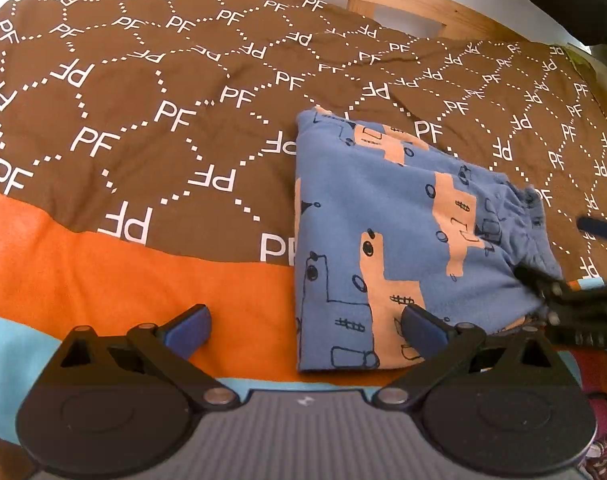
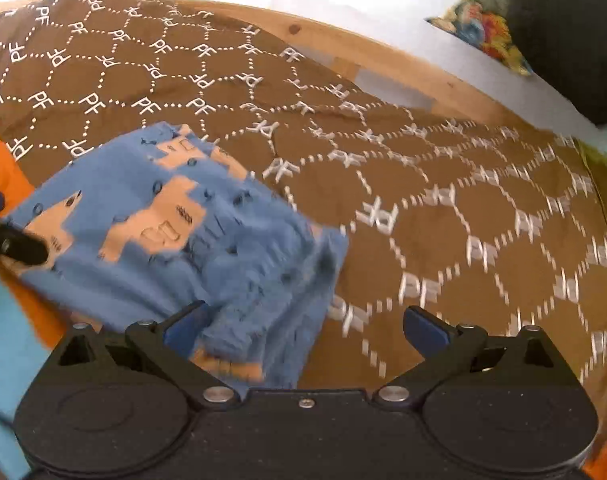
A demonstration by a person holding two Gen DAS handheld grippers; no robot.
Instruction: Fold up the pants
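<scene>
Left tool (image 1: pixel 303 330) and right tool (image 2: pixel 303 330) both released, empty; pants (image 1: pixel 383 232) lie folded on the bedspread (image 1: pixel 143 120), likely light, limp, best pinched at a doubled edge.

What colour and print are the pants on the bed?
The pants are blue with peach blocky shapes and dark line doodles, clearest in the left wrist view.

Count: 1 pair of pants (image 1: pixel 387 216), blue with peach print, folded into one bundle. 1 brown blanket (image 1: pixel 143 92) with white "PF" lettering. 1 bed (image 1: pixel 403 4) (wooden frame). 2 tongs: left tongs (image 1: pixel 303 326), right tongs (image 2: pixel 303 326). 1 floral cushion (image 2: pixel 483 28)
</scene>
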